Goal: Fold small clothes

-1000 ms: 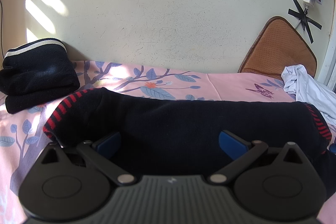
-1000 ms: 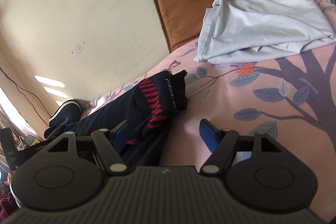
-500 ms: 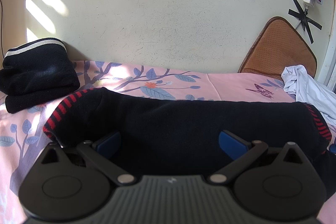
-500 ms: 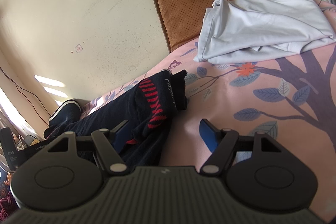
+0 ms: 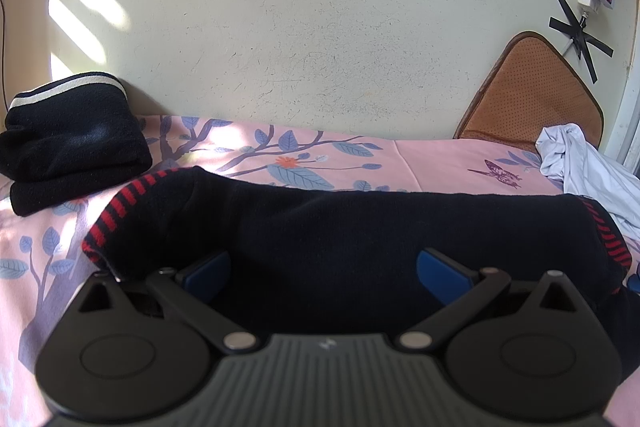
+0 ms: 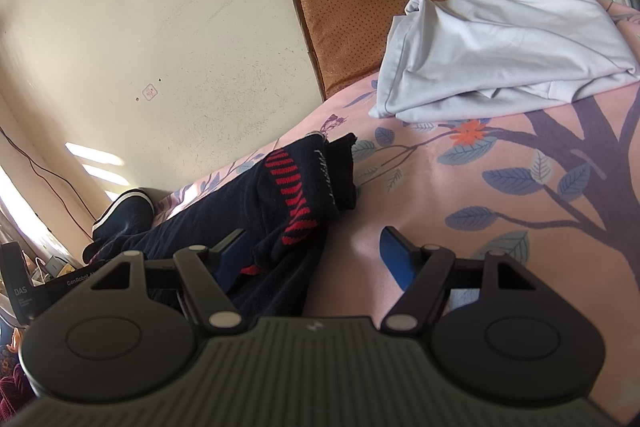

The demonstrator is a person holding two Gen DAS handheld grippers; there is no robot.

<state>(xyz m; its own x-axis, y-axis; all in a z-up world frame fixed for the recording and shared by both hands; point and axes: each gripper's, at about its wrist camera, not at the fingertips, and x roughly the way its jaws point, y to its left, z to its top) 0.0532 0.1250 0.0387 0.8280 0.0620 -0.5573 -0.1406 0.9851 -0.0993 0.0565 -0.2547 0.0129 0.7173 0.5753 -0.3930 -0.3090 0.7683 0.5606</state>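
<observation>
Left wrist view shows the left gripper (image 5: 324,269) with its blue pads spread wide, low over a black knitted garment with red-striped cuffs (image 5: 340,227) that lies across the pink floral bedsheet (image 5: 432,159); the cloth sits between and under the pads, and neither pad visibly presses it. At the sheet's far left corner, against the cream wall (image 5: 320,47), rests a folded black fleece piece with a white stripe (image 5: 72,135). A crumpled pale grey-white shirt (image 5: 580,167) lies at the far right edge, before a brown perforated cushion (image 5: 536,95) leaning on the wall.

Right wrist view shows the right gripper (image 6: 316,259) also spread wide, its left pad beside the garment's red-striped end, its right pad over bare sheet.
</observation>
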